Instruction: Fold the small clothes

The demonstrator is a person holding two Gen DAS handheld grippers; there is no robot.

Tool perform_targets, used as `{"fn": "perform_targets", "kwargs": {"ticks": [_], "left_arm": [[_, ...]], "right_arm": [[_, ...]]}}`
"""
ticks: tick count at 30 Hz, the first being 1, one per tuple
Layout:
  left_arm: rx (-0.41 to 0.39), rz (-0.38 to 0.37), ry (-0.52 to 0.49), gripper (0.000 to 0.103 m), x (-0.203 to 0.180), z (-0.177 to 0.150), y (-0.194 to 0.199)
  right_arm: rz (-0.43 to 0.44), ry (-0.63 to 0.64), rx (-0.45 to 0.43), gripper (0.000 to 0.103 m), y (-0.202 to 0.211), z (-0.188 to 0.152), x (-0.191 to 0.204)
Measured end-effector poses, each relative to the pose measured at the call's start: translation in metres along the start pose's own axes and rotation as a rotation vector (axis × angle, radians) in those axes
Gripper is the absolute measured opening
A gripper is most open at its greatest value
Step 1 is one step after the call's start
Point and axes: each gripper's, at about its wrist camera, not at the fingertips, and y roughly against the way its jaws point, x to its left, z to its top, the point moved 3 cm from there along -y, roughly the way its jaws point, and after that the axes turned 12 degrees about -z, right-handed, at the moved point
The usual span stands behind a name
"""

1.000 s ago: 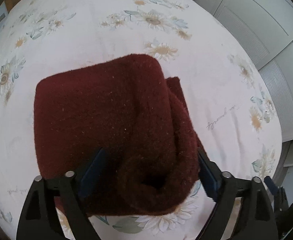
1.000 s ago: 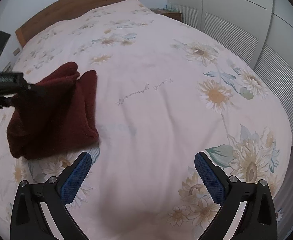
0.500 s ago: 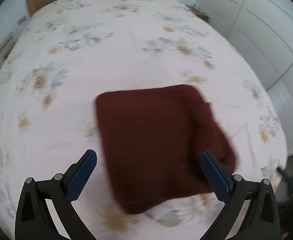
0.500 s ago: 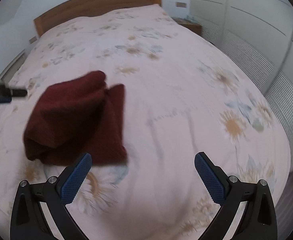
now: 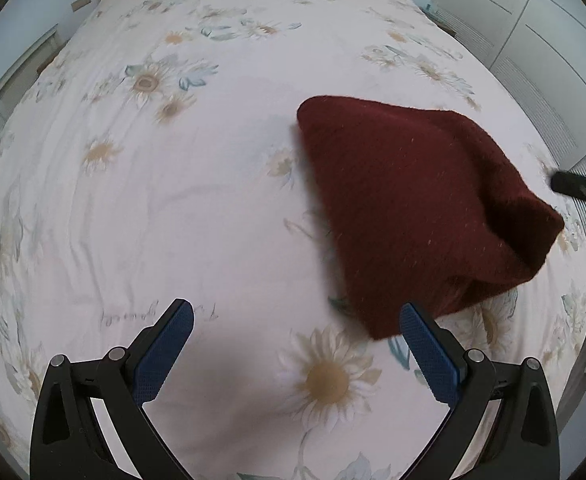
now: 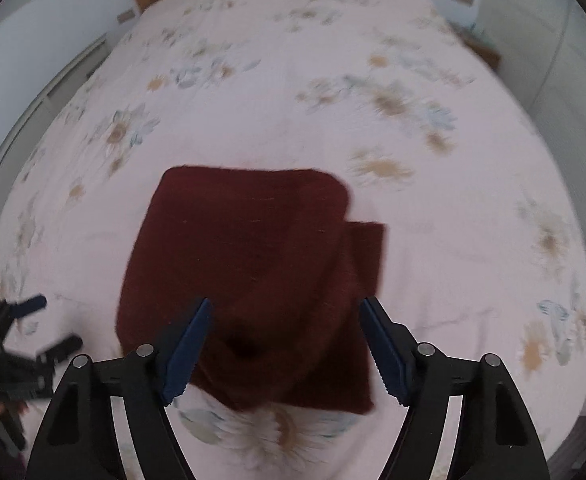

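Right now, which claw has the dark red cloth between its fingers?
The right claw: the folded red cloth sits between its open fingers. The left claw frames bare bedspread.

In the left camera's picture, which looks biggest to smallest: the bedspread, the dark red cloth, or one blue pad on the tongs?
1. Floral bedspread, filling most of the view.
2. Dark red folded cloth.
3. Blue pad of the left tongs, smallest even though nearness to the camera enlarges it.

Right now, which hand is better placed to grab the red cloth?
Right. Its tongs are open with the red cloth between them; the left tongs sit off to its side over bare bedspread.
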Motion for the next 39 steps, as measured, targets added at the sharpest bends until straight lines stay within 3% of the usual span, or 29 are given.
{"fn": "perform_targets", "kwargs": {"ticks": [4,9,11,14,17,23,32,39], "left_arm": [[-0.005,-0.015,0.000,0.102,0.000,-0.004,0.002],[-0.011,-0.029,-0.014,0.102,-0.002,-0.007,0.002],[-0.009,-0.043,-0.016,0.102,-0.002,-0.006,0.001],[-0.008,-0.045,-0.008,0.102,0.001,-0.005,-0.001],[-0.006,-0.044,-0.005,0.102,0.004,-0.003,-0.002],[-0.014,-0.038,-0.015,0.102,0.005,0.001,-0.001],[0.006,-0.060,-0.023,0.102,-0.005,0.002,-0.011],[0.026,-0.055,-0.033,0.102,-0.010,0.005,-0.022]], "right_arm": [[0.006,0.020,0.099,0.077,-0.030,0.003,0.017],[-0.007,0.029,0.181,0.074,-0.057,-0.018,0.019],[-0.028,0.027,0.194,0.045,-0.062,-0.026,0.013],[0.015,-0.009,0.200,0.028,-0.066,-0.036,0.002],[0.052,-0.060,0.148,0.019,-0.057,-0.040,-0.012],[0.069,-0.125,0.059,0.016,-0.031,-0.046,-0.041],[0.061,-0.158,0.142,0.017,-0.067,-0.092,-0.046],[0.098,-0.229,0.106,0.027,-0.058,-0.090,-0.056]]}}
